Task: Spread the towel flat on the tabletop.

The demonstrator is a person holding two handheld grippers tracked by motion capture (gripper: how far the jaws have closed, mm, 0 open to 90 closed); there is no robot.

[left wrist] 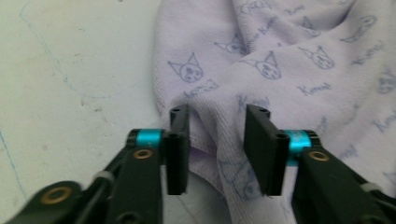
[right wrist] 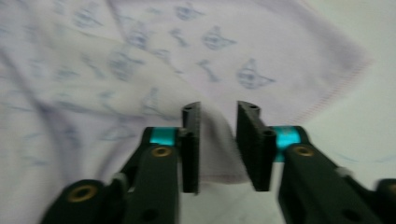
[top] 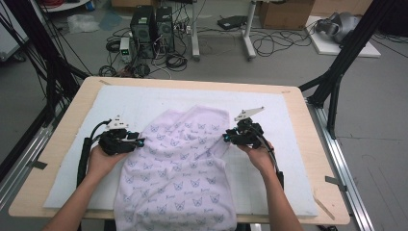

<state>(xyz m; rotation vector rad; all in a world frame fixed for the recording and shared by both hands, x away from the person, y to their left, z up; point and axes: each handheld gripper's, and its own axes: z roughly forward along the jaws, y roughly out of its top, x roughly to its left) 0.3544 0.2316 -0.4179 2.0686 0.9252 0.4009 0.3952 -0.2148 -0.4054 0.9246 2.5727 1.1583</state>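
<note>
On the white mat (top: 77,159), the lilac towel (top: 180,168) runs lengthwise toward the person, both grippers' fingers released astride its edges.

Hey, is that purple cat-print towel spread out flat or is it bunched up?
Bunched up. The towel has raised folds across its far part, its far corners drawn inward, and its near end hangs over the table edge.

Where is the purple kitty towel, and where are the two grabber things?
purple towel (top: 180,163), high view, middle of the printed cloth.
left hand-held gripper (left wrist: 217,149), left gripper view, midway between its black fingertips.
right hand-held gripper (right wrist: 218,147), right gripper view, midway between its black fingertips.
</note>
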